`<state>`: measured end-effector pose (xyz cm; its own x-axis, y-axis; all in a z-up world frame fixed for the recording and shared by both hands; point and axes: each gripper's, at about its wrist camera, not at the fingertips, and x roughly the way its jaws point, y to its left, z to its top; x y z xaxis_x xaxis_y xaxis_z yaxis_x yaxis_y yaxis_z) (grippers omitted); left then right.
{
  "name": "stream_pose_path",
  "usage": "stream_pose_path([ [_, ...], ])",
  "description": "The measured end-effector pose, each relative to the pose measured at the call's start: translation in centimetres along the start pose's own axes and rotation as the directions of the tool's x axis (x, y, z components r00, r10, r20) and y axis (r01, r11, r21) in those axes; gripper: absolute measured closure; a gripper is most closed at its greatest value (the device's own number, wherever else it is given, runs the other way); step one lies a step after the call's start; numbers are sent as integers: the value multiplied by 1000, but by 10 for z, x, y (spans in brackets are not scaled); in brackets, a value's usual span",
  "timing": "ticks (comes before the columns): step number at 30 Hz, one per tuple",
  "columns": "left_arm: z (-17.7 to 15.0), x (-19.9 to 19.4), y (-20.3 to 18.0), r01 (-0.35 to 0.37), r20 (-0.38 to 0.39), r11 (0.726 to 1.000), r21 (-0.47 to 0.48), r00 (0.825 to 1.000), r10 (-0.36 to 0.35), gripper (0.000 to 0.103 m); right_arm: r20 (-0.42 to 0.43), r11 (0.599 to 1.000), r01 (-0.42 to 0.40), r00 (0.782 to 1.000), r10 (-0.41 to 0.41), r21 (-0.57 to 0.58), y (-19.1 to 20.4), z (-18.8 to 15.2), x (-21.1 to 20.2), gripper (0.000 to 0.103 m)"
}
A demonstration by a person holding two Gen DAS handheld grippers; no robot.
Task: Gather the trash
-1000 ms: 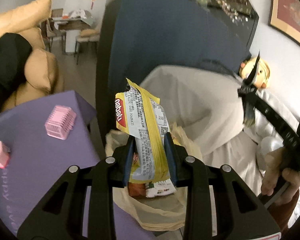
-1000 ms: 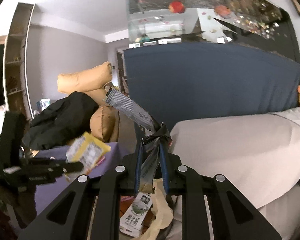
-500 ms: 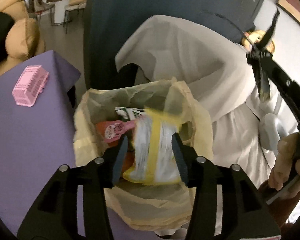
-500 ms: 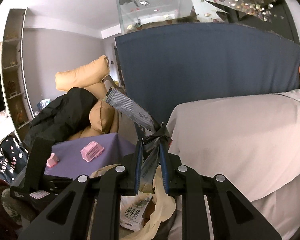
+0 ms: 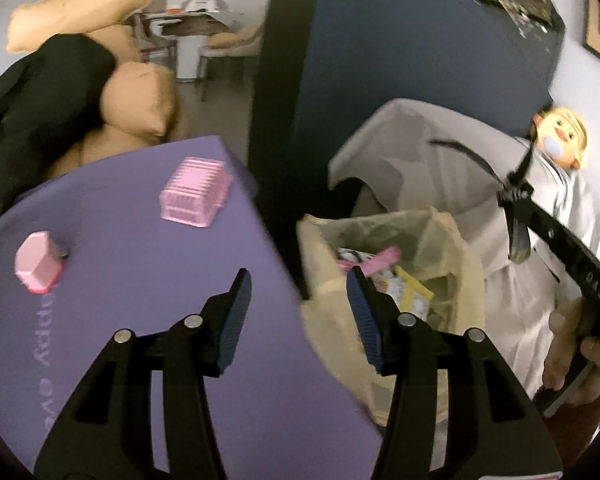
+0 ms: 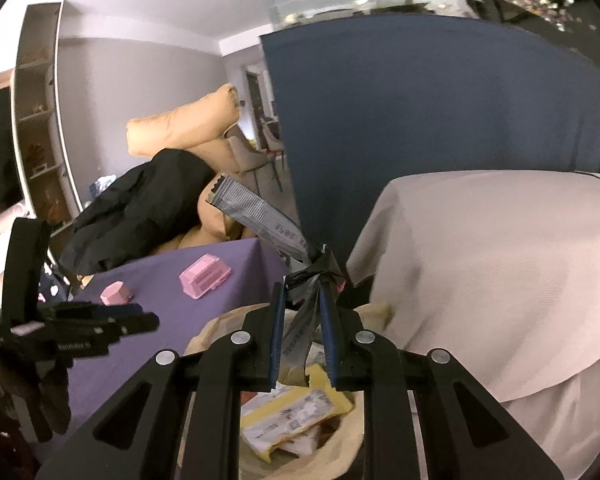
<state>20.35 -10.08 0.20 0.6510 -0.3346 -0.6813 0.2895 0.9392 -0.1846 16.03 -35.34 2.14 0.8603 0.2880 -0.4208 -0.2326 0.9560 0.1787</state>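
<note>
Directly below the right gripper (image 6: 302, 334), whose fingers pinch a grey wrapper (image 6: 256, 216) with its length rising up-left, lies the open bag (image 6: 216, 328); the left gripper (image 5: 298, 316), fingers spread and empty, hovers beside it.

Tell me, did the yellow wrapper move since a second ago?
Yes. The yellow wrapper left the left gripper, whose jaws now stand open, and went down into the trash bag beside the purple table.

Yellow wrapper (image 6: 296, 420) lies in bag (image 5: 466, 268) (possibly atop other trash).
</note>
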Motion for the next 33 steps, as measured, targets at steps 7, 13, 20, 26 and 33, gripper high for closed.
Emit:
stream_pose_path([
  [7, -4, -16, 41, -62, 25, 995, -79, 998, 64, 56, -84, 999, -43, 996, 41, -20, 20, -6, 28, 85],
  [13, -16, -23, 59, -130, 38, 988, -80, 990, 133, 56, -219, 996, -80, 972, 84, 28, 27, -22, 72, 85],
  [20, -23, -28, 81, -121, 37, 984, -135, 991, 127, 56, -394, 1000, 25, 919, -28, -15, 33, -52, 121, 85],
  [26, -30, -38, 92, -100, 51, 981, -164, 993, 110, 55, -466, 997, 83, 882, -70, 7, 24, -69, 131, 85],
  [33, -37, -60, 97, -52, 95, 980, -192, 993, 72, 54, -386, 995, 102, 918, -89, 14, 34, -54, 95, 62],
])
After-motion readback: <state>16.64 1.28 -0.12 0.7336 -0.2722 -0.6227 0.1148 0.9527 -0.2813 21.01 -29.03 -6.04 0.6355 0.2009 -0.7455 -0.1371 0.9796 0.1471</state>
